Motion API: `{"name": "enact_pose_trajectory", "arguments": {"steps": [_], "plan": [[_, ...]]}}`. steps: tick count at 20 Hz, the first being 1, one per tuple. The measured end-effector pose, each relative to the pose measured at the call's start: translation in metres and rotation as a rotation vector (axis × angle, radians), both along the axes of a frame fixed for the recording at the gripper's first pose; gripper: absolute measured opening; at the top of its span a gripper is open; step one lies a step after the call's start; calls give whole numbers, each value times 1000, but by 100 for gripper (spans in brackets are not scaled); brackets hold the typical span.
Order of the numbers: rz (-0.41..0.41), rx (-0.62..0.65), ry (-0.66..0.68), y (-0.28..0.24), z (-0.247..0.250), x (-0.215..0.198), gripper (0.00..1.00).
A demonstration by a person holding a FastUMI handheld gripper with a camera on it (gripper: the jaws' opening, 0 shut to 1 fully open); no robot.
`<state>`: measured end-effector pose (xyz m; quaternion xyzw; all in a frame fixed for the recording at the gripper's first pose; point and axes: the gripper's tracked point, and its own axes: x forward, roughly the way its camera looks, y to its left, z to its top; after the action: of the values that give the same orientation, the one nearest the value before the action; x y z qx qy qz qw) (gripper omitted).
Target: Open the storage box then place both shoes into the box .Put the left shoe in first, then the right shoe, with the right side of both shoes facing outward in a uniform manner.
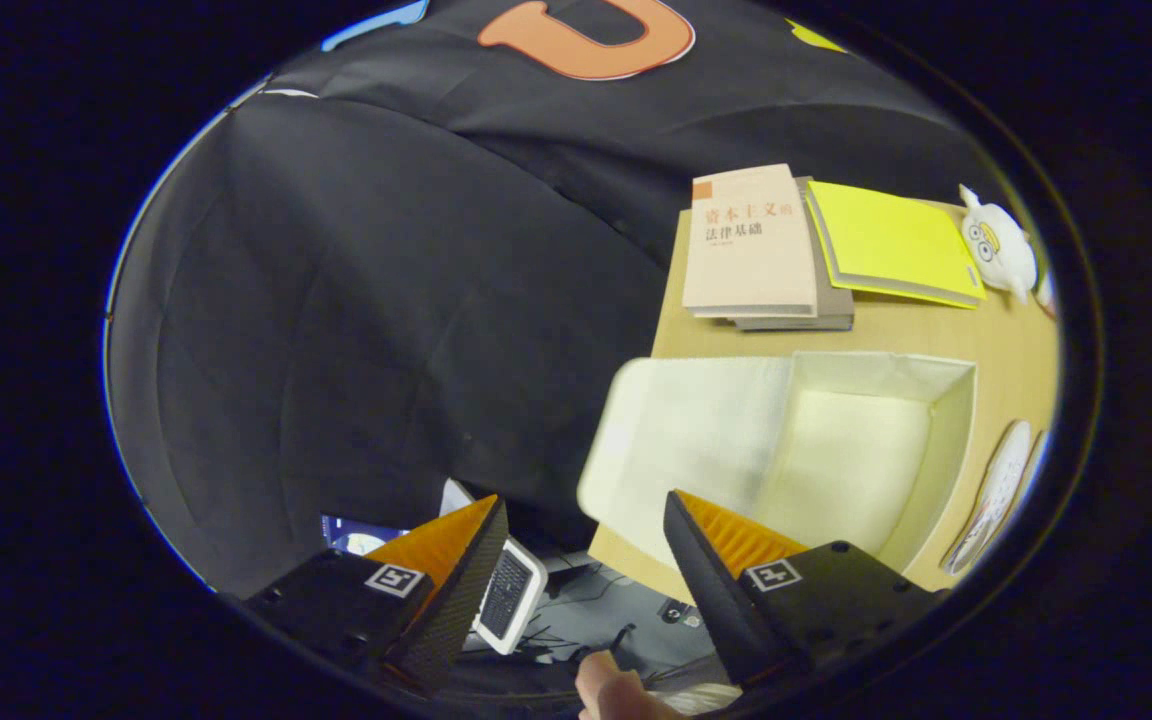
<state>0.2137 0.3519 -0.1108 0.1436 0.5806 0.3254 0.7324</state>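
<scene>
Two books (751,245) beyond open storage box (816,450) — tool (586,520) spread, empty.

The tongs (584,525) stand apart with nothing between them; just ahead sits the storage box (861,450), lid folded open, on the worktop (996,335); beyond lie stacked books (751,245), a yellow booklet (896,240).
</scene>
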Motion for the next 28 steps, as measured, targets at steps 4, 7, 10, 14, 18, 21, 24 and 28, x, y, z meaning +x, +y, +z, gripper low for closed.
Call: {"name": "enact_pose_trajectory", "arguments": {"steps": [4, 7, 10, 14, 18, 21, 24, 28], "plan": [[-61, -129, 19, -44, -23, 0, 100], [-100, -209, 5, -94, -43, 6, 100], [-134, -257, 2, -148, -61, 13, 100], [-146, -321, -9, -226, -91, 17, 100], [-142, -356, 21, -292, -120, 8, 100], [-172, -366, 50, -337, -145, 3, 100], [-186, -432, 57, -381, -174, 3, 100], [-222, -511, 97, -429, -223, 6, 99]]}}
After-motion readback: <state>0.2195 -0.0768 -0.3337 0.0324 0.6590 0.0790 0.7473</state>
